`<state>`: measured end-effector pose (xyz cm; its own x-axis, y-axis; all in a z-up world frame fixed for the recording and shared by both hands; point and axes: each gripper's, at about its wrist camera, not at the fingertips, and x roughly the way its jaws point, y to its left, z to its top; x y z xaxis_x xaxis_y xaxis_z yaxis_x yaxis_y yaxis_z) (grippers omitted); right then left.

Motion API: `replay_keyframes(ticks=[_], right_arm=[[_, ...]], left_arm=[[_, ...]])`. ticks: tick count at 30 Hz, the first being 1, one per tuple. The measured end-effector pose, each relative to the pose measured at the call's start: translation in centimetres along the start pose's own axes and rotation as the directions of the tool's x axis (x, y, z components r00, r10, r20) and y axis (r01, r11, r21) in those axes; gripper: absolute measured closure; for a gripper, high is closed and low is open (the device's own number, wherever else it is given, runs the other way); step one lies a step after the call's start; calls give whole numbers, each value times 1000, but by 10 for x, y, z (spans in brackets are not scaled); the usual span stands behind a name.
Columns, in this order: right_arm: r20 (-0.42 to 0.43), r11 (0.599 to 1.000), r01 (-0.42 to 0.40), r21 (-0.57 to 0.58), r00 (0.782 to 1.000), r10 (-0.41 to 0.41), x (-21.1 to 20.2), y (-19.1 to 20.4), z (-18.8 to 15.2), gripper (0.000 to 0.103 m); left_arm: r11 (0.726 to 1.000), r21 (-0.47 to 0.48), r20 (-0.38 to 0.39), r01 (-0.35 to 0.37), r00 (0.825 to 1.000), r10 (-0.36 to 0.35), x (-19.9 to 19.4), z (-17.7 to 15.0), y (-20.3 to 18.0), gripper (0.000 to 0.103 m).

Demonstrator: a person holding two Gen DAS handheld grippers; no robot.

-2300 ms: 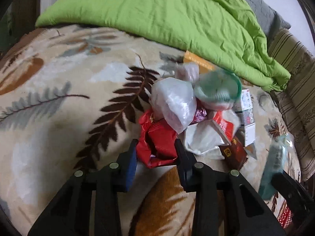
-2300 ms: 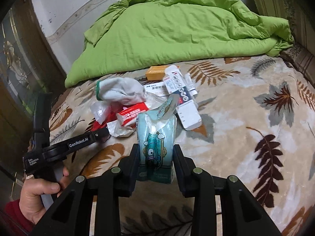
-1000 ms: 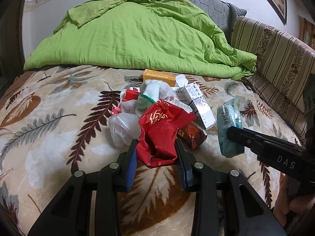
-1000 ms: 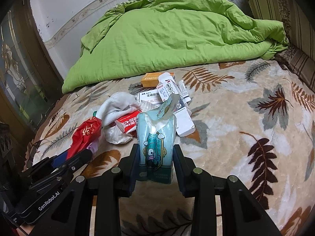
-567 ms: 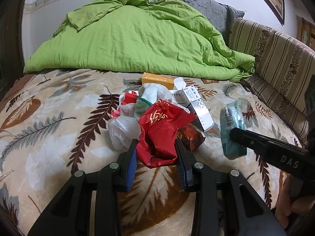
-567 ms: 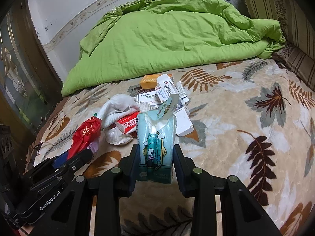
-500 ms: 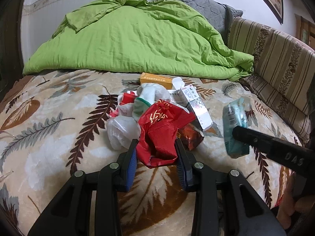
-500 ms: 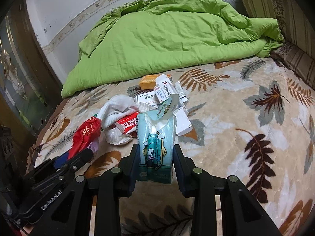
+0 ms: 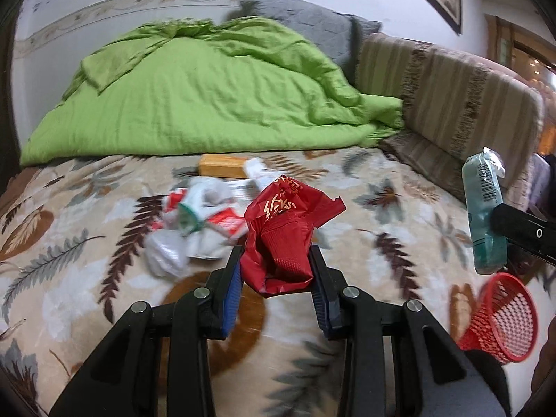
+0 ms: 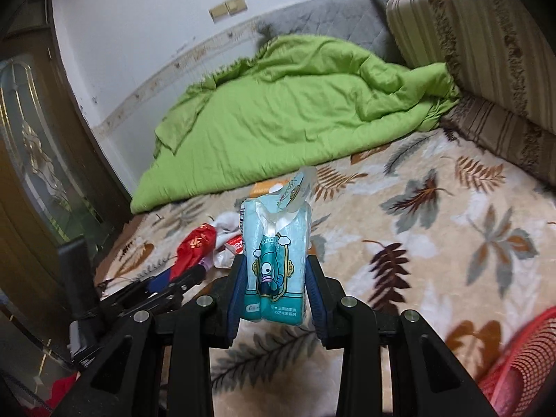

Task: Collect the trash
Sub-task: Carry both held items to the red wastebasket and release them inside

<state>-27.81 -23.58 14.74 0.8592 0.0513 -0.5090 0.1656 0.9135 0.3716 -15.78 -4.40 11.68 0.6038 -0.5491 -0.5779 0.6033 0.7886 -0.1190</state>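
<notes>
Both hand-held grippers angled down: left (image 9: 274, 271) clamps red wrapper (image 9: 281, 232), right (image 10: 274, 285) teal pack (image 10: 274, 253).

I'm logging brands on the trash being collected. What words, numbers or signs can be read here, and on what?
Red wrapper: gold characters, too blurred to read.
Teal tissue pack: cartoon figure and small print, not legible; a barcode shows in the left wrist view, digits unreadable.
Orange box: no readable text.

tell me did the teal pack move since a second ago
Yes. In the left wrist view the teal pack, held in the right tongs, has gone up and right of the orange box, now above a red basket.
</notes>
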Motion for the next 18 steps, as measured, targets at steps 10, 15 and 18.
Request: replay_keyframes(ticks=[10,15,18], right_arm=[[46,994,80,78,995,-84,-86,-57,-12,67],[33,969,179,169,982,-187,-129,-113,-29,67],[23,937,261,231,962,-274,-160,-153,-44,67]], left_arm=[[967,143,-34,211,977,-208,-30,7,-105,68],[915,218,-115,338,940,-320,-25,3,-173,68],[869,237,-194,434,898,-395,-17,-4,-215,68]])
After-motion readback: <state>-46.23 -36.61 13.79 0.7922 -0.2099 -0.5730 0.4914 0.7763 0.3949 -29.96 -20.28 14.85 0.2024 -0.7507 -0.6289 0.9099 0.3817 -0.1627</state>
